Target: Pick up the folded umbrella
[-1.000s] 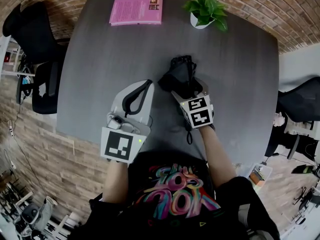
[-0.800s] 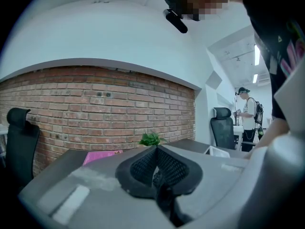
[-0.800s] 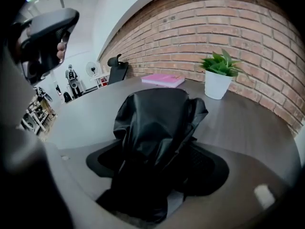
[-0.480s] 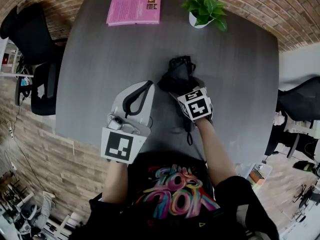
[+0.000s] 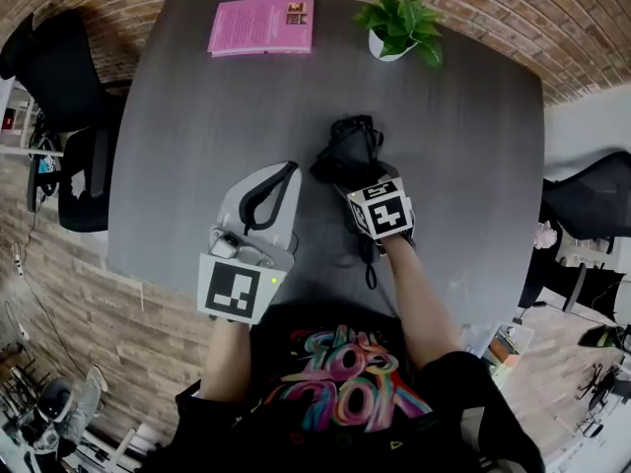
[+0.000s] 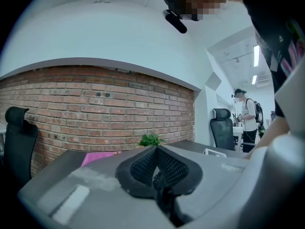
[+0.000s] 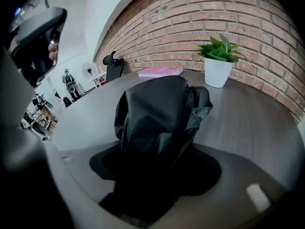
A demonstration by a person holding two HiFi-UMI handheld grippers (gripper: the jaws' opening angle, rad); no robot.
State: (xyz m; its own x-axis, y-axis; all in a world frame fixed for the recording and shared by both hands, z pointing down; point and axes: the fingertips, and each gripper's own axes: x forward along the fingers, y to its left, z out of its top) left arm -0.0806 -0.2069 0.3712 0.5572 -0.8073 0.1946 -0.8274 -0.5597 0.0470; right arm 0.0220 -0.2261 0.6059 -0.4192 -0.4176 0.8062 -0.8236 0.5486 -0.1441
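Observation:
The folded black umbrella [image 5: 347,151] lies on the grey table [image 5: 197,116], its wrist strap [image 5: 372,264] trailing toward the near edge. My right gripper [image 5: 363,180] tilts steeply down over the umbrella's near end. In the right gripper view the umbrella [image 7: 157,123] rests on the lower jaw, and the upper jaw stands clear above it at the top left. The jaws are closing, and the pads do not press on it. My left gripper [image 5: 286,170] hovers to the umbrella's left with nothing in it, its pads [image 6: 143,163] meeting.
A pink book [image 5: 261,25] and a potted plant [image 5: 399,23] sit at the table's far side. Black office chairs stand to the left [image 5: 69,77] and the right [image 5: 592,205]. A brick wall runs behind the table.
My right gripper has shifted a little toward the umbrella and tipped further down over it. The left gripper and the umbrella have stayed put.

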